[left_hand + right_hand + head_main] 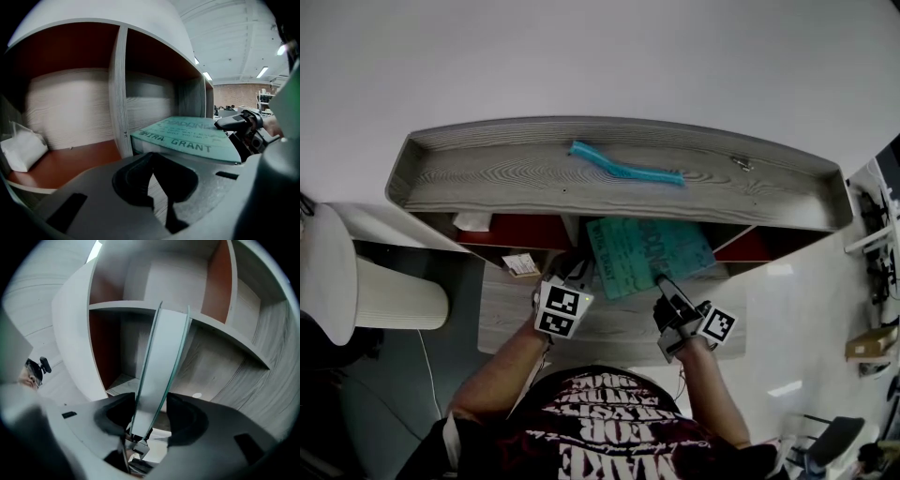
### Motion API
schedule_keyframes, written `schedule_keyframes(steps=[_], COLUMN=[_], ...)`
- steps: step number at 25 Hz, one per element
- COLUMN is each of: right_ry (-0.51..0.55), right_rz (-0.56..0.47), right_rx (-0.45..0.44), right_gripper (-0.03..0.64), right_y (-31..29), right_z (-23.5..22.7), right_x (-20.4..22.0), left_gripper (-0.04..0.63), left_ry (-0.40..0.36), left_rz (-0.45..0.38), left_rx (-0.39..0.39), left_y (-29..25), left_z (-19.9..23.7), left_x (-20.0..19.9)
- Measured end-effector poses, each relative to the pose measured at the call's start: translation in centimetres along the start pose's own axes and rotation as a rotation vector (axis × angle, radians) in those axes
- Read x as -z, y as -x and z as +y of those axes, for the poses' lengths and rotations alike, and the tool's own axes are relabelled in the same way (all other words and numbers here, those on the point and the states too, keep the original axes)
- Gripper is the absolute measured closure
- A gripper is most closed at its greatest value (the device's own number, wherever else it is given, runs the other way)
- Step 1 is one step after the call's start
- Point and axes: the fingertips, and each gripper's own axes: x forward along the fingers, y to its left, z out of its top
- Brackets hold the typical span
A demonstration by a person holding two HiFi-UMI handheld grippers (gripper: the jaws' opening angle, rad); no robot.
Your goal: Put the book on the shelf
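My right gripper [664, 284] clamped on near edge of book [647, 251]. Book flat, far end entering shelf [609, 178] bay right of divider [118, 93]. My left gripper [574, 274] closed, empty. Step: insertion. Next: push farther in, level, then release.

The person wore a dark top [614, 427] printed with large white block lettering. Behind the fingers of the left gripper [574, 269] sat a cube [562, 311] of black-and-white square markers, and a like cube [719, 325] sat behind those of the right gripper [662, 283]. Grey moulded housing [93, 201] with dark rectangular slots [227, 175] surrounded the black fingers [136, 180].
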Motion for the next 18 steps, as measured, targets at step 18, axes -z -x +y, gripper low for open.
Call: schedule_keyframes(steps=[18], right_ry=[-0.091], right_rz=[-0.059], right_rx=[0.007], right_gripper=[0.431], right_y=[-1.7], right_z=[0.1], right_x=[0.5], left_gripper=[0.591], left_ry=[0.053], left_rz=[0.054], left_rx=[0.019], left_y=[3.3], left_z=[-0.4], left_x=[4.1])
